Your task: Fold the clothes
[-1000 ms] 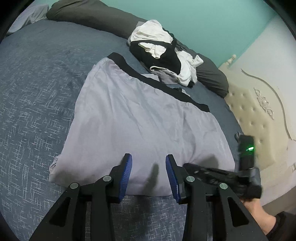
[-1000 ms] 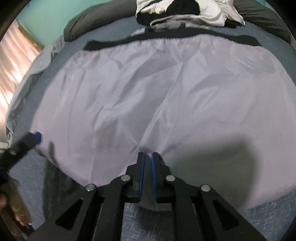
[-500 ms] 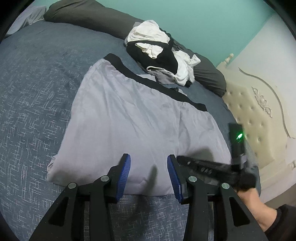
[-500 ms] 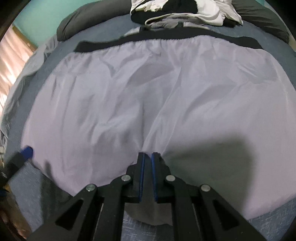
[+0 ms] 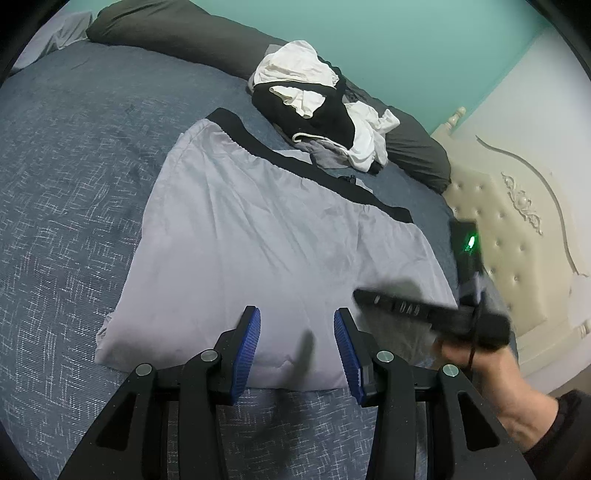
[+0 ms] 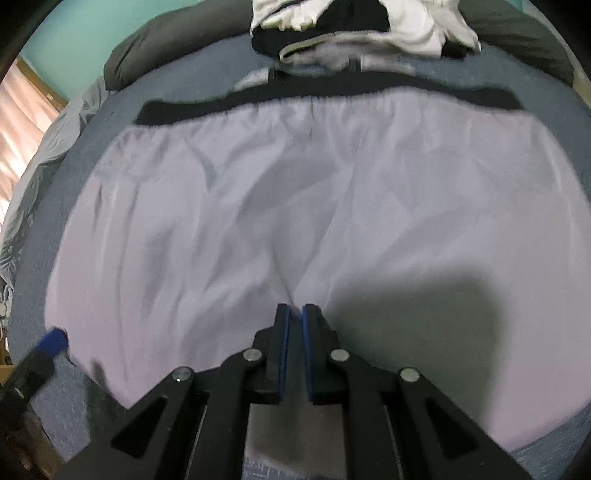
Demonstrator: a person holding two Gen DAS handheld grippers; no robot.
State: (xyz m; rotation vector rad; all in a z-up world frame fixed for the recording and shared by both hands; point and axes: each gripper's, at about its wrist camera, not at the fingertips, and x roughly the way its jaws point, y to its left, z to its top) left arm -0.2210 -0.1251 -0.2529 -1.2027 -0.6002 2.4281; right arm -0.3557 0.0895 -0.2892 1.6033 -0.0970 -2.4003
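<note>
Two grippers: left gripper [image 5: 297,345] open, right gripper [image 6: 294,339] pinching shorts [image 5: 273,236] hem; thin, limp fabric, grab corners

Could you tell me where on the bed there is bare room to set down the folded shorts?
The blue bedspread lies bare left of the lavender shorts, up to the dark pillows. A narrower strip is free along the near hem, under the left gripper. It is crowded beyond the waistband, where the clothes pile sits.
</note>
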